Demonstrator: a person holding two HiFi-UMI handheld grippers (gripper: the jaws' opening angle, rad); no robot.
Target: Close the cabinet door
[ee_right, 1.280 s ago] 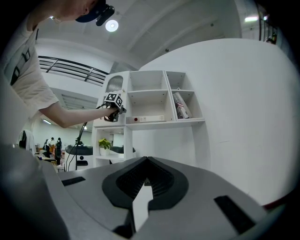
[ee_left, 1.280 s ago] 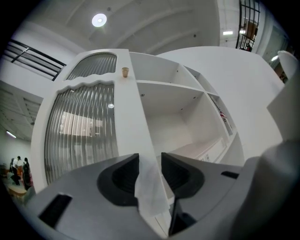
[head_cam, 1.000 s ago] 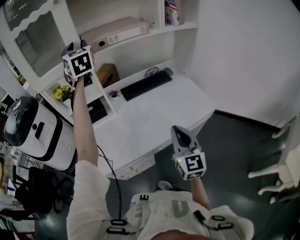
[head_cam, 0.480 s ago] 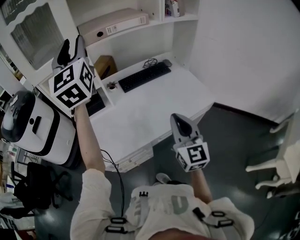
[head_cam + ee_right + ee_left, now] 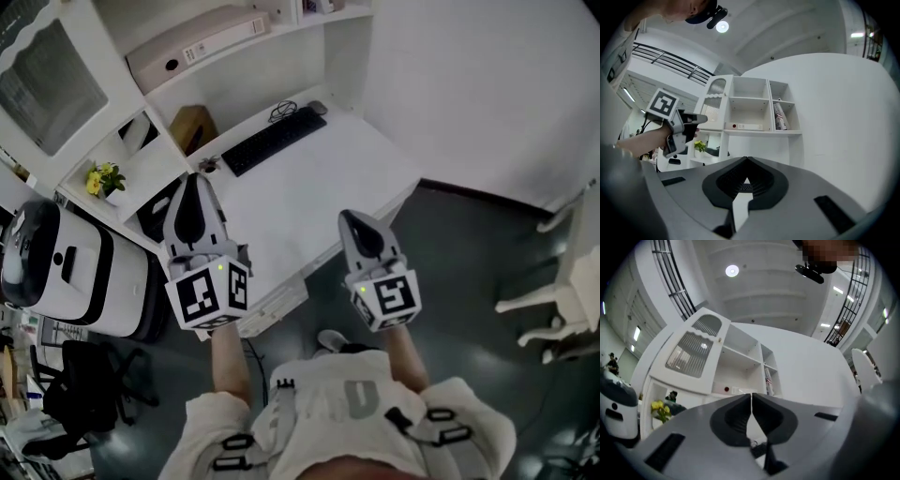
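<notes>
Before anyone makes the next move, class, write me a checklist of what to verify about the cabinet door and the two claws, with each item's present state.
1. Cabinet door shut: ok, it looks flush with the cabinet front.
2. Door latched: cannot tell.
3. Left claw empty: ok, its jaws have just closed, with nothing between them.
4. Right claw empty: ok, its jaws are together on nothing.
5. Both claws clear of the door: ok, in the head view they hang near the front edge of the desk, apart from the door.
</notes>
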